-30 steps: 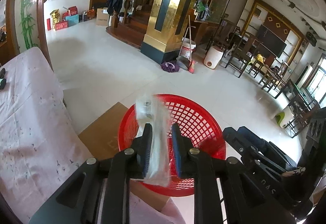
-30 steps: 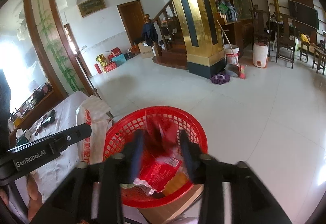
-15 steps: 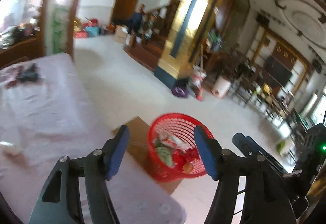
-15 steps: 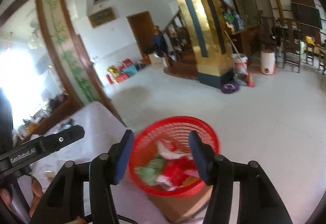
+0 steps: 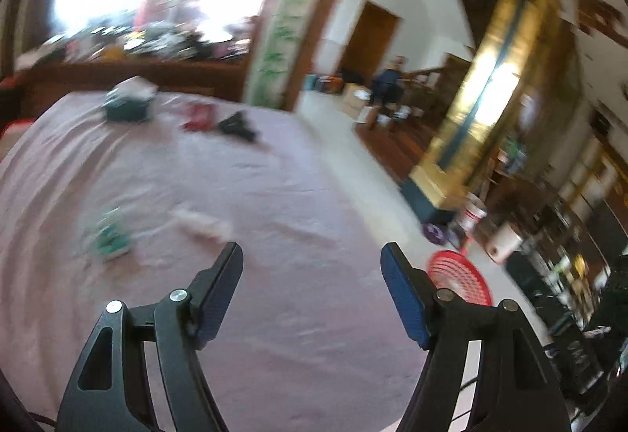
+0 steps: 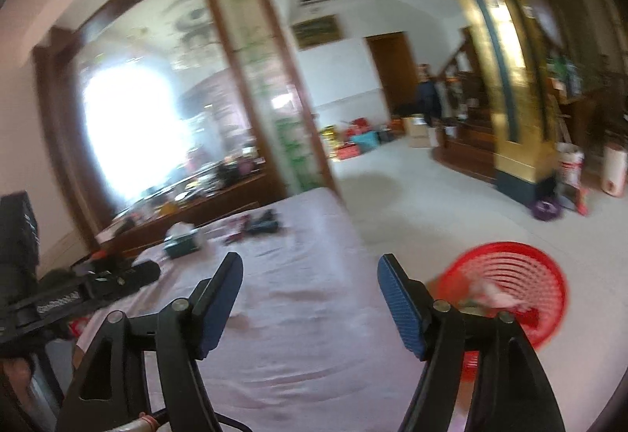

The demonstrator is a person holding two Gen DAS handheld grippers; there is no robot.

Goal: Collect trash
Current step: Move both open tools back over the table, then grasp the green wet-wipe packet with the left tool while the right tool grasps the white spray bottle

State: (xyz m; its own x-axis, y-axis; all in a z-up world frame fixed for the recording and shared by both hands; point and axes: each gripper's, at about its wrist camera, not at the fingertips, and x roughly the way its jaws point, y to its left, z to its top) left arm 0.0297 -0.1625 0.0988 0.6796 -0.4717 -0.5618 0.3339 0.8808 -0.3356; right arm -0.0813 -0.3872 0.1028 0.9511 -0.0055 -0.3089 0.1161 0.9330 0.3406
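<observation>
My left gripper (image 5: 312, 255) is open and empty above the pink tablecloth (image 5: 274, 314). A green crumpled wrapper (image 5: 110, 235) and a pale wrapper (image 5: 202, 224) lie on the cloth ahead and to the left of it, blurred. The red basket (image 5: 459, 277) stands off the table's right edge. My right gripper (image 6: 310, 267) is open and empty over the tablecloth (image 6: 314, 314). The red basket (image 6: 506, 286) with trash in it is to its right on the floor. The left gripper's body (image 6: 90, 286) shows at the left of the right wrist view.
A green box (image 5: 129, 102), a red item (image 5: 198, 116) and a black item (image 5: 237, 125) lie at the table's far end. A wooden sideboard (image 5: 137, 70) stands behind it. A gold pillar (image 5: 471, 110), a white bucket (image 5: 475, 214) and white floor lie to the right.
Both grippers dropped their trash into the red basket, opened, and swung left and back over the table. The basket has shifted to the right of both views.
</observation>
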